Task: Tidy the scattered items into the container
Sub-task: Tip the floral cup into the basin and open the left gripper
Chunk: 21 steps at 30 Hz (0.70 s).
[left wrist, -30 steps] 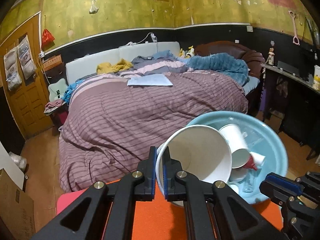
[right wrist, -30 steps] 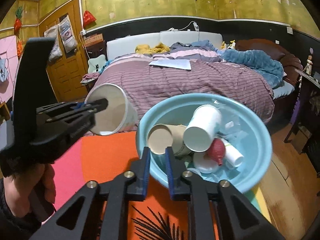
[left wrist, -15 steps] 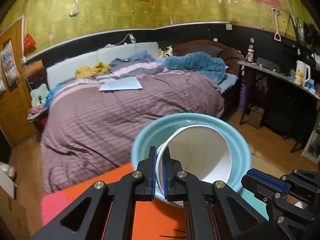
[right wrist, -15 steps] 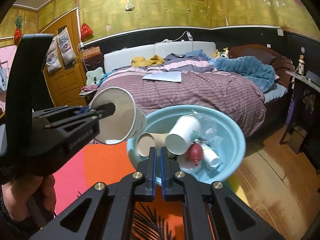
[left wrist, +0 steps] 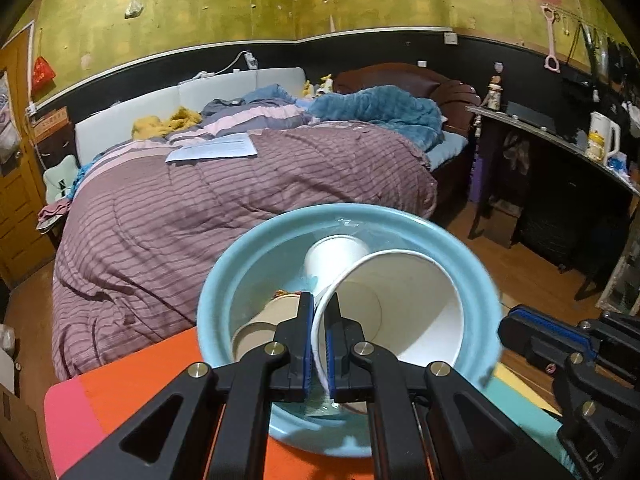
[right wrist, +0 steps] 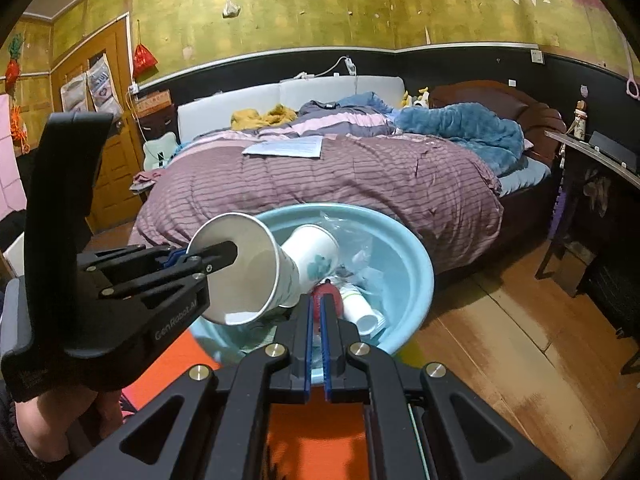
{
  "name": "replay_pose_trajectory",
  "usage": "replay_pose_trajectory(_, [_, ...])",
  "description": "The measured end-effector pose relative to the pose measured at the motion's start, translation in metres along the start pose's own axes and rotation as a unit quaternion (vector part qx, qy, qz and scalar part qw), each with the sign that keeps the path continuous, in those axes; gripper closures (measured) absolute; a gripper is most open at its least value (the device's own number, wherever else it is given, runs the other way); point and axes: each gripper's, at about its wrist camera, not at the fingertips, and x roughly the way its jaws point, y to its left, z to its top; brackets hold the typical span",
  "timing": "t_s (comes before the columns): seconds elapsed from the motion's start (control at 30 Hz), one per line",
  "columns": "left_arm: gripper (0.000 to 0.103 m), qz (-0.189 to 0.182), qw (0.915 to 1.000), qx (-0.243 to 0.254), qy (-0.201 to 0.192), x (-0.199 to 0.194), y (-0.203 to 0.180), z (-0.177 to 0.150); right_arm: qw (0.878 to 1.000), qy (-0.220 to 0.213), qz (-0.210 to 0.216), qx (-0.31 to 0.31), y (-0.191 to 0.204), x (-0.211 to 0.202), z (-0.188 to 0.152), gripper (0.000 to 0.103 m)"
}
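left jaws pinch the white paper cup (left wrist: 404,312) by its rim, over the blue basin (left wrist: 224,276); right gripper (right wrist: 316,312) closed, empty.
i'd lower the left gripper (left wrist: 319,344) a bit, then let go so the cup lands among the cups inside.

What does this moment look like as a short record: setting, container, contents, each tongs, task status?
setting: bedroom, bed behind an orange mat
container: light blue basin on the mat
contents: white paper cup, brown cup, red item, clear plastic
left tongs: shut on the rim of a large white paper cup, held tilted over the basin
right tongs: shut, holding nothing, near the basin's front rim
task status: held cup not yet released
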Motion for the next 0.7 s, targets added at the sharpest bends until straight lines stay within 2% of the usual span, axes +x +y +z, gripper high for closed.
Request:
replay_pose_trajectory(0.2, [0.096, 0.004, 1.0000, -0.001, 0.000, 0.012, 0.002, 0.001, 1.000, -0.004, 0.005, 0.020, -0.010, 0.022, 0.000, 0.100])
replay_pose_trajectory(0.27, [0.088, 0.004, 1.0000, -0.007, -0.003, 0.014, 0.003, 0.005, 0.999, -0.012, 0.014, 0.031, -0.014, 0.028, 0.001, 0.098])
replay_pose_trajectory(0.43, [0.042, 0.012, 0.9998, -0.004, -0.017, 0.011, 0.006, 0.007, 0.999, -0.012, 0.021, 0.039, -0.019, 0.041, 0.006, 0.097])
replay_pose_trajectory(0.53, [0.036, 0.013, 0.9996, -0.003, -0.024, 0.007, 0.007, 0.007, 0.999, -0.016, 0.020, 0.035, -0.020, 0.043, 0.005, 0.089])
replay_pose_trajectory(0.6, [0.029, 0.011, 0.9997, -0.001, -0.024, 0.006, 0.006, 0.006, 0.999, -0.018, 0.021, 0.034, -0.020, 0.044, 0.004, 0.075])
replay_pose_trajectory(0.63, [0.027, 0.011, 0.9996, 0.001, -0.025, 0.004, 0.006, 0.005, 0.999, -0.019, 0.021, 0.034, -0.019, 0.044, 0.003, 0.072])
replay_pose_trajectory(0.7, [0.026, 0.009, 0.9995, 0.002, -0.028, 0.002, 0.005, 0.004, 0.999, -0.022, 0.023, 0.035, -0.019, 0.044, 0.002, 0.067])
